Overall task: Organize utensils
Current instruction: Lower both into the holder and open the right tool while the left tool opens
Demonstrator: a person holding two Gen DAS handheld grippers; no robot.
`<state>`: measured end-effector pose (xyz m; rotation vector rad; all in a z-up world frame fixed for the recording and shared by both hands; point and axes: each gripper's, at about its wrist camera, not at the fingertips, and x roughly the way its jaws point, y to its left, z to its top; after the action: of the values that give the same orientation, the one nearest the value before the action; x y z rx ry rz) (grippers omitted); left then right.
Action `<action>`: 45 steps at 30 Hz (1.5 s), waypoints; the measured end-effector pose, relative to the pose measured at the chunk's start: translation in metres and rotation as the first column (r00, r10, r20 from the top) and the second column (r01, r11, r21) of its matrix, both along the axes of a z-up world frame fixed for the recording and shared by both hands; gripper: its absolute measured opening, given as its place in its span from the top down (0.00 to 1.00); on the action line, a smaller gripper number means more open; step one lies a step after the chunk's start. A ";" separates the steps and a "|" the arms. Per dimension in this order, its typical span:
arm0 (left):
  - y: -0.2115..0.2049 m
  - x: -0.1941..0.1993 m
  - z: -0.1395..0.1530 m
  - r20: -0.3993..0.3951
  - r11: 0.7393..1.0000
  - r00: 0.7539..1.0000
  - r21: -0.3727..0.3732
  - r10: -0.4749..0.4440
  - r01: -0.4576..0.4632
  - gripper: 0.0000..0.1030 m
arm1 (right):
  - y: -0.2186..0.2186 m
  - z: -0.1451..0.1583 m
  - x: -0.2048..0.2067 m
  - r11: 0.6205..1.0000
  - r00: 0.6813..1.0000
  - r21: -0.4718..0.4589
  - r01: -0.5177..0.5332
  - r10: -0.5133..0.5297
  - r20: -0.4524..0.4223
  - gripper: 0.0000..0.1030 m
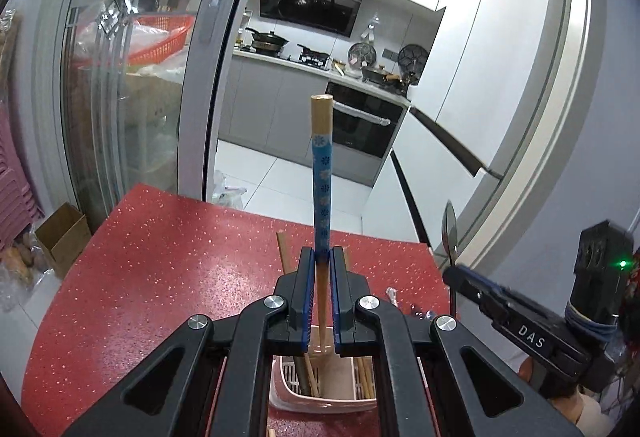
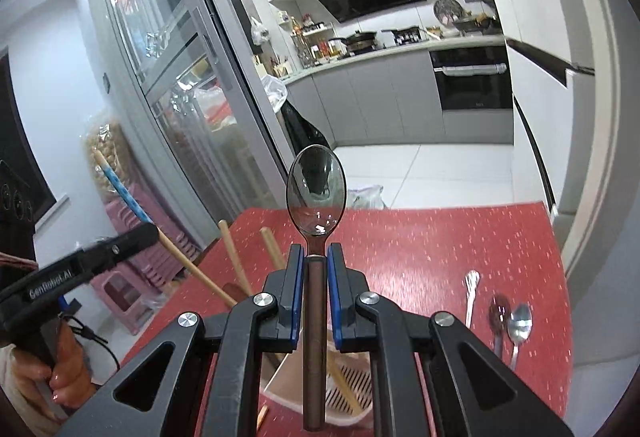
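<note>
- Bamboo, wrapped partway in a blue flowered sleeve: the chopstick point(image 1: 322, 173) stands upright between the fingers of the left gripper point(image 1: 321, 261), which are closed tight on its lower shaft. Its thin end points down toward the pink utensil holder point(image 1: 288, 385) directly beneath, so it looks lined up for a straight drop into a compartment.
- Other wooden sticks point(image 1: 308, 373) already stand in the holder, which suggests like is being sorted with like.
- Steel next: the right gripper point(image 2: 316, 257) is clamped on the handle of a spoon point(image 2: 316, 189), bowl up and handle hanging down over the same holder point(image 2: 344, 389). Gripping near the neck keeps the long handle free to enter first.
- Both tools hover over one small holder, close beside each other, so I judge the inserts should go one at a time to avoid a knock.
- On the red speckled table point(image 2: 420, 249), to the right, a fork point(image 2: 471, 293) and two more spoons point(image 2: 516, 325) lie flat, apart from the holder; these appear yet to be sorted.
</note>
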<state>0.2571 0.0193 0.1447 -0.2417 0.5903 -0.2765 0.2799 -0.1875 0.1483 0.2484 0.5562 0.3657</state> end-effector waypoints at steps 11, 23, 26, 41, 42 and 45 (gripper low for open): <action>-0.014 0.011 -0.047 -0.046 0.999 0.999 0.049 0.016 -0.014 0.69 | 0.019 -0.041 0.010 0.994 0.994 -0.102 0.030 -0.019 0.105 0.88; -0.033 0.009 -0.078 -0.075 0.988 0.997 0.155 0.023 -0.012 0.68 | 0.028 -0.067 0.000 0.983 0.998 -0.183 0.000 0.013 0.068 0.88; -0.035 0.007 -0.081 -0.086 0.986 0.996 0.166 0.028 -0.014 0.68 | 0.028 -0.071 0.002 0.984 0.999 -0.180 -0.006 0.012 0.031 0.87; -0.028 -0.019 -0.078 -0.123 0.986 0.992 0.162 0.042 -0.021 0.68 | 0.024 -0.053 -0.017 0.990 1.000 -0.139 -0.012 0.011 -0.011 0.51; -0.027 -0.023 -0.078 -0.127 0.987 0.991 0.160 0.043 -0.022 0.68 | 0.024 -0.051 -0.020 0.991 1.000 -0.136 -0.012 0.010 -0.011 0.49; -0.022 -0.033 -0.081 -0.143 0.986 0.988 0.163 0.053 -0.029 0.68 | 0.024 -0.045 -0.034 0.991 1.000 -0.131 -0.009 0.006 -0.017 0.44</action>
<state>0.2246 -0.0029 0.0638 -0.1190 0.7487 -0.1707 0.2456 -0.1631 0.1028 0.1232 0.5948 0.3333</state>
